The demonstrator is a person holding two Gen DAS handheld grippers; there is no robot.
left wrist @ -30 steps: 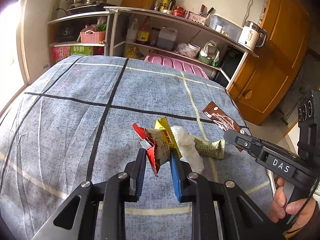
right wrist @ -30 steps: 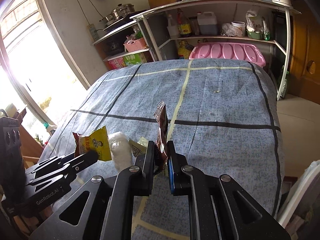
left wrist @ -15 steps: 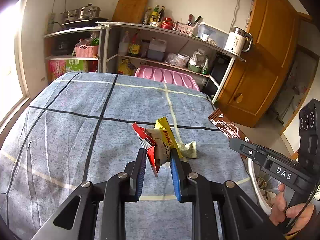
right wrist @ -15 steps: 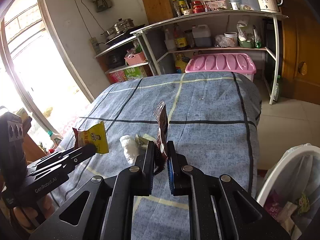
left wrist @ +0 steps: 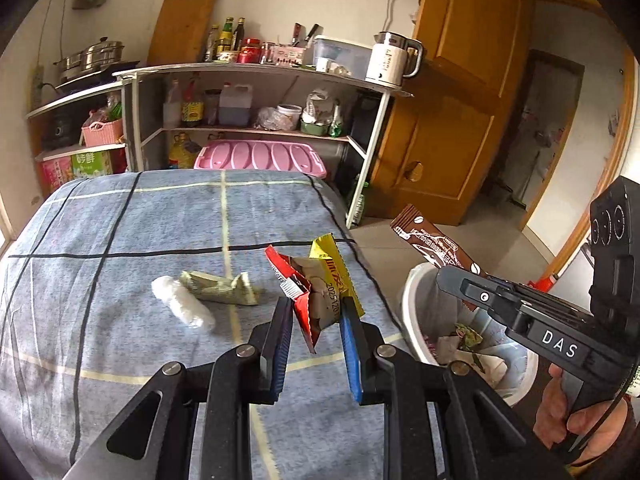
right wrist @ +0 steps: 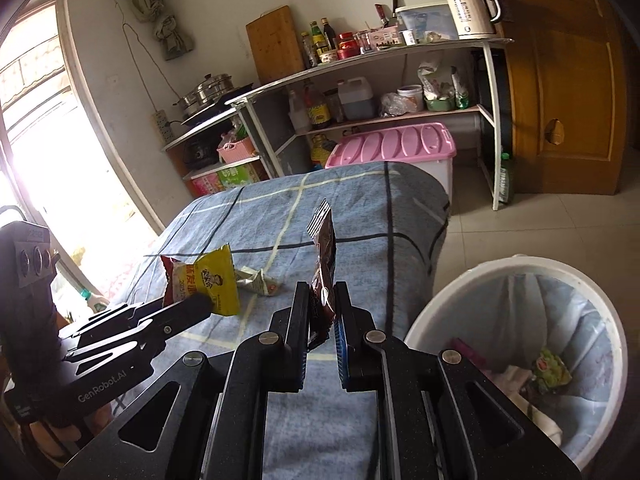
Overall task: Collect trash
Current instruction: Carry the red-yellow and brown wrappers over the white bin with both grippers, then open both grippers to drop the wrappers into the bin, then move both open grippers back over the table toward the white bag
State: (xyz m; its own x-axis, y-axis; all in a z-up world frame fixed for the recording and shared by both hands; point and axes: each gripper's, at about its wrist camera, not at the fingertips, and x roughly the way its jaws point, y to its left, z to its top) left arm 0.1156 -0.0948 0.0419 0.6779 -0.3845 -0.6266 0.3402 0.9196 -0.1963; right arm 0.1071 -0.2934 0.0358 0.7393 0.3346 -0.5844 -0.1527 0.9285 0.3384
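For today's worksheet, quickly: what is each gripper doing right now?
Left gripper: shut on the red-and-yellow snack wrapper.
Right gripper: shut on the brown sachet.

"DAS" on right gripper point(left wrist: 452, 280); "GenRobot.AI" on left gripper point(right wrist: 200, 304); "2025" on snack wrapper point(left wrist: 320, 292).

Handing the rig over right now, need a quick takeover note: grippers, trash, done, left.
Left gripper: shut on the red-and-yellow snack wrapper, above the blue checked table cover.
Right gripper: shut on the brown coffee sachet, near the white lined trash bin beside the table.
Done: both pieces lifted; the bin already holds some rubbish.
Left: drop both in, then collect the crumpled white tissue and crumpled green wrapper.
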